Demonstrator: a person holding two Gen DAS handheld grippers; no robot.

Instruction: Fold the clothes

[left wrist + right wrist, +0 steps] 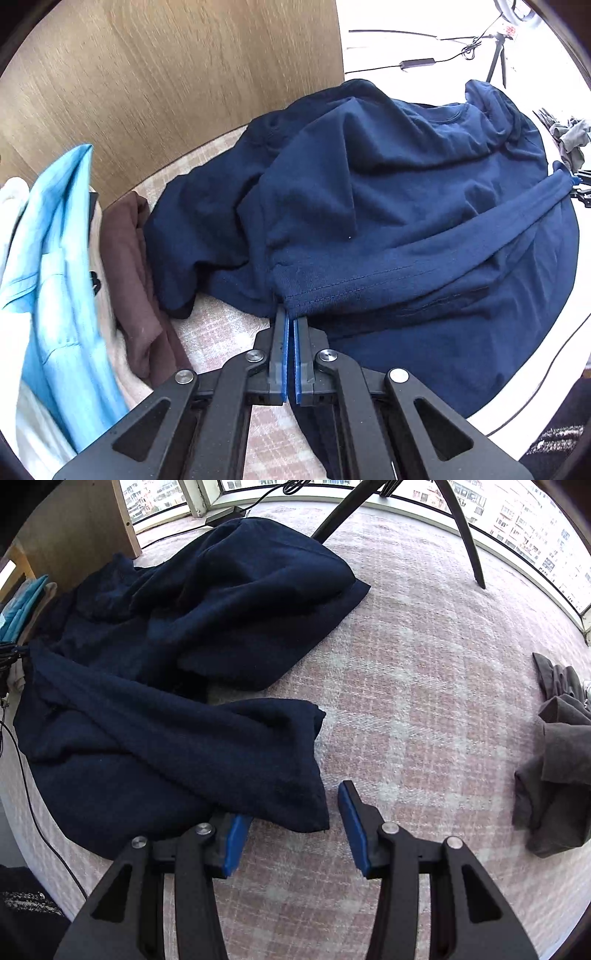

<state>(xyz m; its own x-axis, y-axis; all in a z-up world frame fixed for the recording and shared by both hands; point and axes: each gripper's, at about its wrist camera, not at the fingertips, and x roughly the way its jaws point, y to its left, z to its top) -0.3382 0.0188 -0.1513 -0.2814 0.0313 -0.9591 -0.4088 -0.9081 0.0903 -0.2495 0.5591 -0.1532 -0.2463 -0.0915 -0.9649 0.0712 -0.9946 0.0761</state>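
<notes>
Left wrist view, far left: a light blue shirt (59,258) draped over pale cloth, a brown garment (138,288) folded beside it, wooden panel (166,92) behind. Centre: the left gripper (290,317) has its 2 blue pads clamped on the stitched hem of the navy T-shirt (388,206), which lies rumpled on the pink plaid blanket (218,332).

Right wrist view: the same navy T-shirt (166,686) heaped left, the right gripper (295,808) gaping wide with the hem corner between its pads, a grey garment (554,768) crumpled far right. No readable writing anywhere.
</notes>
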